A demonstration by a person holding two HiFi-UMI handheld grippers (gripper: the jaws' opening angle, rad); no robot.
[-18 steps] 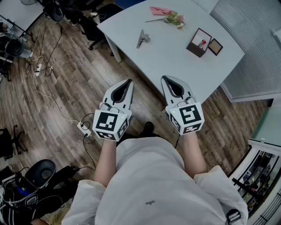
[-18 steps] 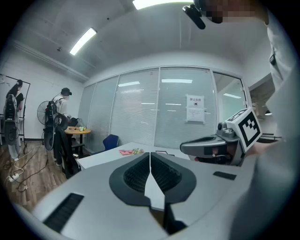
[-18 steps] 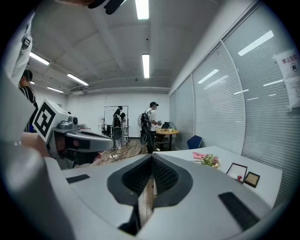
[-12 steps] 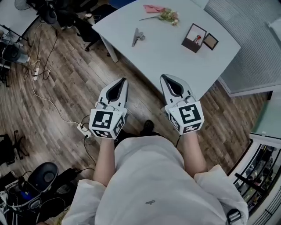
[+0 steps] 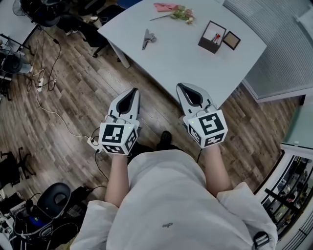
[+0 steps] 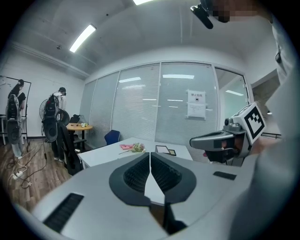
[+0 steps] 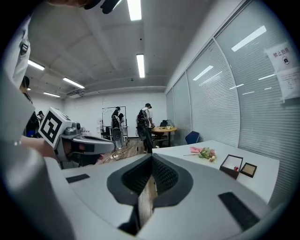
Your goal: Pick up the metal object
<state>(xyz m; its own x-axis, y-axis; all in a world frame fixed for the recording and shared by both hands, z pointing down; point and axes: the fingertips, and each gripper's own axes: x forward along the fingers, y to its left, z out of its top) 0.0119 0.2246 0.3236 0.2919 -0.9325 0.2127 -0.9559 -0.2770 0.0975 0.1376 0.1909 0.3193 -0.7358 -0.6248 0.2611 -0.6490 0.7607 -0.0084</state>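
Left jaws: pressed together, with nothing between them.
Right jaws: also closed on each other, and empty.
Left gripper (image 5: 134, 91): held over the brown wooden plank floor (image 5: 68, 102), pointed toward the table.
Right gripper (image 5: 180, 86): held beside the left one, its tip at the near edge of the pale grey table (image 5: 195, 68).
Task object: the small silver metal object (image 5: 147, 38) is lying on the far left part of the table, well apart from both grippers.
Further back: a pink flower bunch (image 5: 178, 12) and a dark open box (image 5: 213, 37) are seen.
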